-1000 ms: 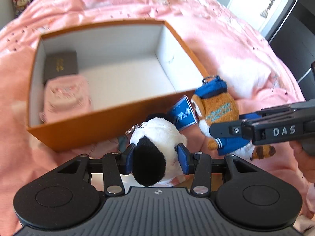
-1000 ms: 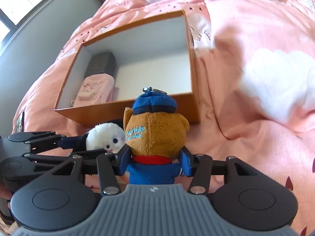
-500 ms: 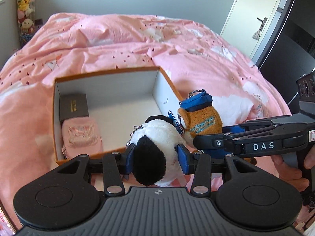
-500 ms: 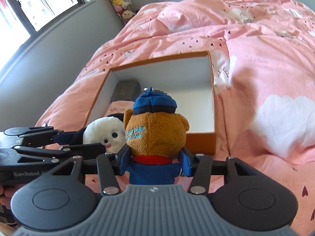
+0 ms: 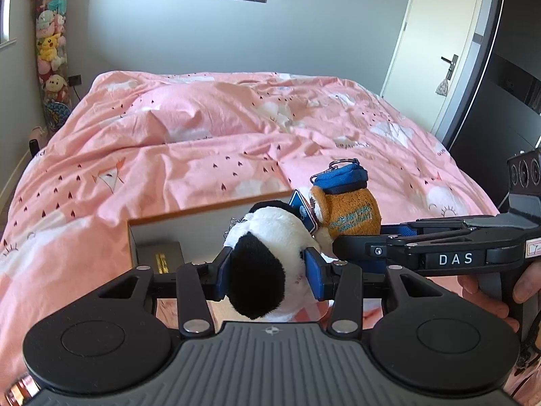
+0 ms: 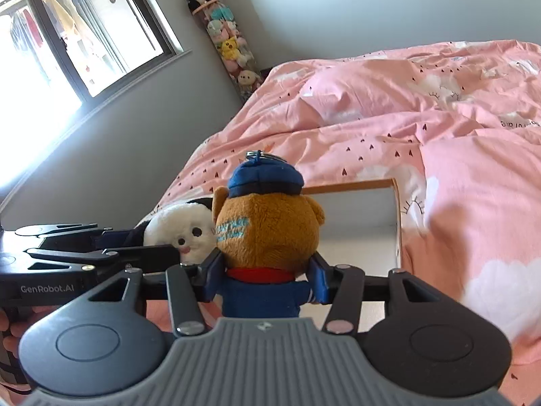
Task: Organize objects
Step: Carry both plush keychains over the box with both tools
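Left wrist: dark case (image 5: 161, 253) in box (image 5: 203, 215) | right wrist: window (image 6: 67, 34)

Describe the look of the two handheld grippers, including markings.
Both are black linkage frames with blue pads and grey ribbed bases. The left gripper carries "GenRobot.AI" lettering on its side, seen from the right wrist. The right gripper carries "DAS" lettering, seen from the left wrist.

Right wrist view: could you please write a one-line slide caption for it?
Right gripper holds a brown plush bear in blue cap above the orange cardboard box on the pink bed.
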`<state>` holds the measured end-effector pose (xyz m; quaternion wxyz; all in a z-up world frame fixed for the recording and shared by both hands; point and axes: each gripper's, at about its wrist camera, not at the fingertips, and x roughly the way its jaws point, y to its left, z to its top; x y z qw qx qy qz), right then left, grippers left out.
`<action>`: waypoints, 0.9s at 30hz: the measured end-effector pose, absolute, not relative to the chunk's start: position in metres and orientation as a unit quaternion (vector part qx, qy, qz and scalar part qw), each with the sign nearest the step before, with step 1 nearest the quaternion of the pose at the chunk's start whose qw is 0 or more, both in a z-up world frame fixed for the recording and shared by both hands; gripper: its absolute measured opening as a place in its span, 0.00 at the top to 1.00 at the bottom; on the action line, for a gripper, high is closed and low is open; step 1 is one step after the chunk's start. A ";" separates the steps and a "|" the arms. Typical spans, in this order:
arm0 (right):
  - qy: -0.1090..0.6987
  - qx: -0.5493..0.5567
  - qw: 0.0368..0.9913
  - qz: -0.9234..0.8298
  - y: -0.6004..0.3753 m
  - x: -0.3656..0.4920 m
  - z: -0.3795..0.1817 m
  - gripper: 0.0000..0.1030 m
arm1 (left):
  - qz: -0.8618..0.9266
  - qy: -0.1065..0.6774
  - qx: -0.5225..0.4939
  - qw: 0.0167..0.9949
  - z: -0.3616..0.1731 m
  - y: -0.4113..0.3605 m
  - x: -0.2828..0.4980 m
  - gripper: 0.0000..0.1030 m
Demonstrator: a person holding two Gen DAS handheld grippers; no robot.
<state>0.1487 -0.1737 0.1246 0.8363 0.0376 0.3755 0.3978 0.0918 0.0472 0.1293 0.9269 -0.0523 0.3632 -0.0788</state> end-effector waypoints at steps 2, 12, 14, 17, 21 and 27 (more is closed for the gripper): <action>0.371 0.047 0.836 0.402 -0.168 0.157 0.127 0.48 | -0.078 0.369 -0.052 0.925 0.130 0.053 0.103 0.51; 0.446 0.057 0.808 0.380 -0.136 0.209 0.071 0.48 | -0.082 0.492 -0.064 0.864 0.060 0.070 0.165 0.51; 0.465 0.050 0.802 0.371 -0.130 0.218 0.052 0.48 | -0.090 0.515 -0.059 0.851 0.047 0.070 0.175 0.51; 0.489 0.042 0.792 0.363 -0.124 0.228 0.031 0.48 | -0.098 0.546 -0.046 0.831 0.031 0.067 0.187 0.51; 0.522 0.042 0.772 0.360 -0.119 0.239 0.006 0.48 | -0.102 0.577 -0.022 0.810 0.015 0.063 0.199 0.51; 0.562 0.034 0.750 0.349 -0.111 0.253 -0.021 0.48 | -0.115 0.612 0.009 0.782 -0.006 0.055 0.218 0.50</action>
